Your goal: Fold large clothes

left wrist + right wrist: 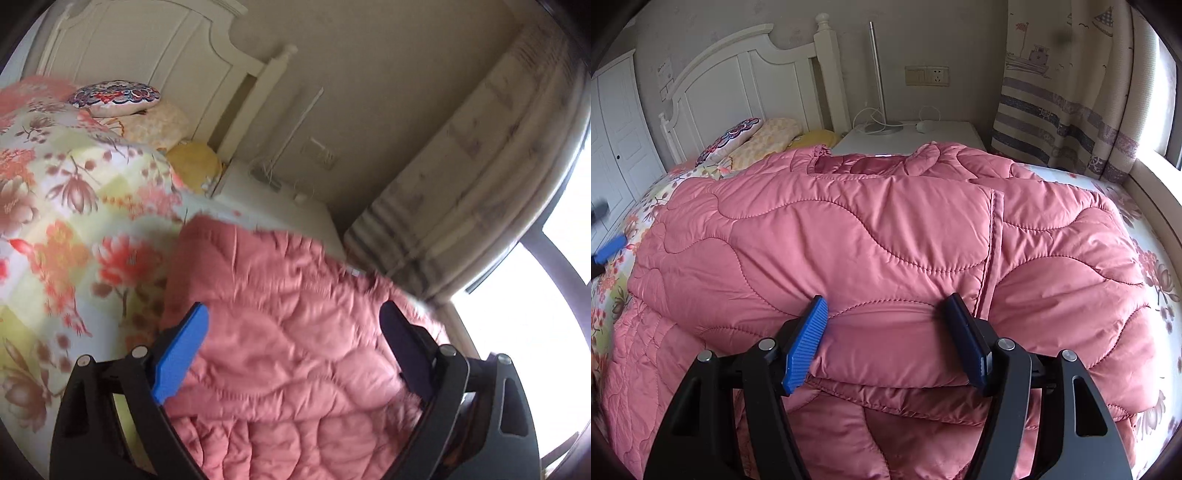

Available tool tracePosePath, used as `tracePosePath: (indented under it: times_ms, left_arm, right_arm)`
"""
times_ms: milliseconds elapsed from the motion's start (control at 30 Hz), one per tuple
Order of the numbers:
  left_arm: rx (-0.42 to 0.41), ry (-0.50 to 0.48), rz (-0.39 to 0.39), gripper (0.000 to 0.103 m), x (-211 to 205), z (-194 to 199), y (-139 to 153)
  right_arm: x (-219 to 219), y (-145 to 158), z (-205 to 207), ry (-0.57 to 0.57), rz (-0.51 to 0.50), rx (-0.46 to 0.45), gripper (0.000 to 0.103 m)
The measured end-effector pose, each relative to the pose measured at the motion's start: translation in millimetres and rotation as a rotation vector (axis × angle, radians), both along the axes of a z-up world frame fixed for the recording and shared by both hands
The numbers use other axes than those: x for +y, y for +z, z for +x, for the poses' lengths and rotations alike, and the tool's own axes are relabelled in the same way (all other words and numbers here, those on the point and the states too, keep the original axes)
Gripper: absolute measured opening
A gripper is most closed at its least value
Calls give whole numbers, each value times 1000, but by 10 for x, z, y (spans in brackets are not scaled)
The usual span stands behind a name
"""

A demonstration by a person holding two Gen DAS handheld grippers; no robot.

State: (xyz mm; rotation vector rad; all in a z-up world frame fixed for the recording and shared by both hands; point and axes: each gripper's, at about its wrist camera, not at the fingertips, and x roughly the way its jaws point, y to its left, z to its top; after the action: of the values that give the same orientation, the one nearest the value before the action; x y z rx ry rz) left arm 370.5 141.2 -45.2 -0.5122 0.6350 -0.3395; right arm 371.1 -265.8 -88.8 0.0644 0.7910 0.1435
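**Jacket partly folded, more folds to go**

I judge the pink jacket (pixel 871 236) about halfway: 1 side panel lies folded across its middle on the bed (pixel 1156 266), bulky and uneven. My right gripper (pixel 884 314) has its fingers spread around the near folded edge, not pinching. My left gripper (pixel 295 317), fingers spread, hovers over the jacket's left edge.

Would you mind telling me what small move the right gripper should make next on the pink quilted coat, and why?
Probably close the right gripper: its open jaws straddle the folded edge of the pink quilted coat without clamping it, while the open left gripper is off to the side.
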Motion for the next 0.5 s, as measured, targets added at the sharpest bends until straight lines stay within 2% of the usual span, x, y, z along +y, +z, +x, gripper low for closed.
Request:
tracePosePath:
  times_ms: [100,133,200,233,267,333,433,500]
  left_arm:
    - [68,-53,38,92,-108,294,-108]
    - [117,-55,77,91,-179,401,-269]
    - [191,-68,161,83,-305,547,-594]
    - [174,-74,199,83,-348,560,-672]
    - [155,-72,247,84,-399,548,-642]
    - [163,-61,267,83,-423,537,-510]
    - [64,-49,169,83,-327,492,-86]
    - [35,-29,183,84,-338,576,75]
  right_arm:
    - [-7,2,-2,-1,6,-1,64]
    - [-9,2,-2,-1,10,-1,64]
    - [-11,2,-3,0,15,-2,64]
    - [-11,1,-3,3,17,-2,64]
    - [-2,1,0,3,14,-1,64]
    - [-4,2,2,4,14,-1,64]
    - [-15,0,1,5,20,-1,65]
    - [-14,-1,0,5,19,-1,65]
